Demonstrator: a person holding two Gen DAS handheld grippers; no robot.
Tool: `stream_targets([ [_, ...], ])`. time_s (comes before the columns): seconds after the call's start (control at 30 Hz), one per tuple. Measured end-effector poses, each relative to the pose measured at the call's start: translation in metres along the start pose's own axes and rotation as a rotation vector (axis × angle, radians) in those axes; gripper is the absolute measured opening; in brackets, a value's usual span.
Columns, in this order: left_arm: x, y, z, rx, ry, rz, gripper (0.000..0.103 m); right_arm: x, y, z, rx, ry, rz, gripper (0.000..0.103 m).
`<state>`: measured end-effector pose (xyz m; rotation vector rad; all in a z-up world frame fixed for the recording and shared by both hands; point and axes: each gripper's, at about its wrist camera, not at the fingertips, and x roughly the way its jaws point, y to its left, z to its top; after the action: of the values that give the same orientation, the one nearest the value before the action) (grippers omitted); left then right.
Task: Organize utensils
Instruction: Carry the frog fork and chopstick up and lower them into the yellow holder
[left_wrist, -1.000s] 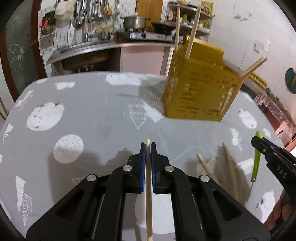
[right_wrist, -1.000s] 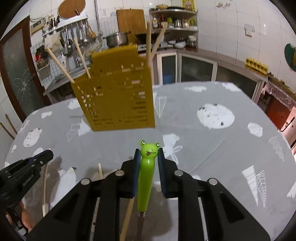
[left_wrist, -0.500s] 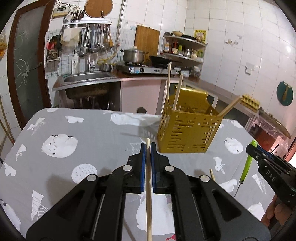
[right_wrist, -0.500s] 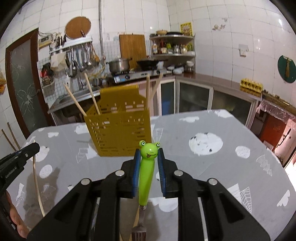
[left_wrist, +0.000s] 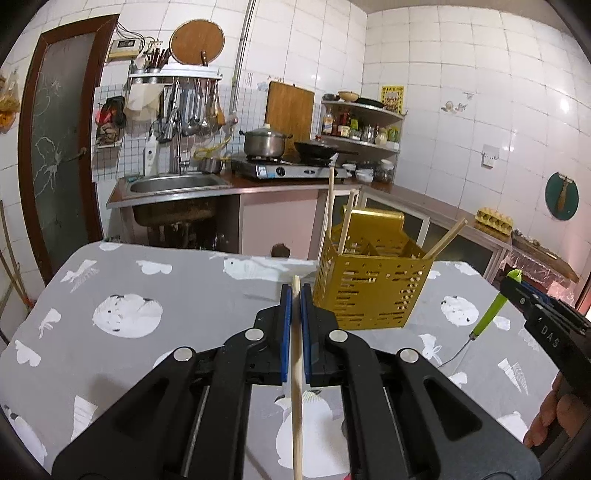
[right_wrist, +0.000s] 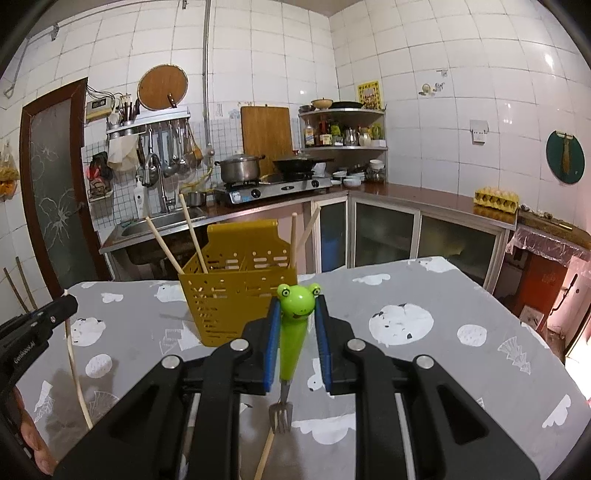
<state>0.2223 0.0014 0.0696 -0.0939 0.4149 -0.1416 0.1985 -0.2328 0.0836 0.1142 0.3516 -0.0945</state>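
- A door (left_wrist: 55, 147) with a frosted, scratched pane stands at the far left of the tiled kitchen, with a steel sink (left_wrist: 173, 184) and hanging ladles beside it.
- The left claw (left_wrist: 295, 291) is closed on a single wooden chopstick (left_wrist: 296, 387), which runs between its blue pads and pokes out a little past the tips, held clear above the bench (left_wrist: 110, 369) and its grey cloth with white prints.
- In the right wrist view the same claw (right_wrist: 64, 301) enters from the left edge, the pale chopstick (right_wrist: 75, 369) hanging down from it toward the cloth.
- A yellow slotted utensil basket (left_wrist: 373, 291) stands upright on the bench just right of centre, beyond the left claw's tips; four chopsticks lean out of its compartments, two at each end as seen from the right wrist.
- Behind the basket, a pot (left_wrist: 264, 142) and a dark pan sit on a gas stove on the kitchen counter.
- The right claw (right_wrist: 297, 306) grips a small fork (right_wrist: 293, 343) by its green frog-headed handle, frog face up between the pads, metal tines pointing down and back toward the camera.
- Another chopstick end (right_wrist: 266, 454) shows below the fork tines; whether it lies flat on the cloth is hard to tell from this angle.
- From the left wrist view the right claw (left_wrist: 511, 284) comes in at the right edge, the green fork (left_wrist: 489, 317) slanting down from it, with a hand (left_wrist: 554, 417) on the grip below.
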Motion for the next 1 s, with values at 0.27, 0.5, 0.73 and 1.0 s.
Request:
stream_targets([
  [0.27, -0.004, -0.001, 0.012, 0.01, -0.044, -0.014, 0.004, 0.0, 0.0, 0.01, -0.005, -0.025, -0.004, 0.019],
  [0.5, -0.006, -0.002, 0.021, 0.01, -0.075, -0.03, 0.004, 0.0, -0.002, 0.02, -0.012, -0.039, -0.003, 0.019],
  [0.73, -0.007, -0.008, 0.031, 0.013, -0.099, -0.049, 0.004, 0.003, -0.004, 0.024, -0.016, -0.042, -0.004, 0.019],
  [1.0, -0.004, -0.017, 0.048, 0.016, -0.123, -0.066, 0.004, 0.008, -0.008, 0.031, -0.014, -0.05, -0.005, 0.019],
])
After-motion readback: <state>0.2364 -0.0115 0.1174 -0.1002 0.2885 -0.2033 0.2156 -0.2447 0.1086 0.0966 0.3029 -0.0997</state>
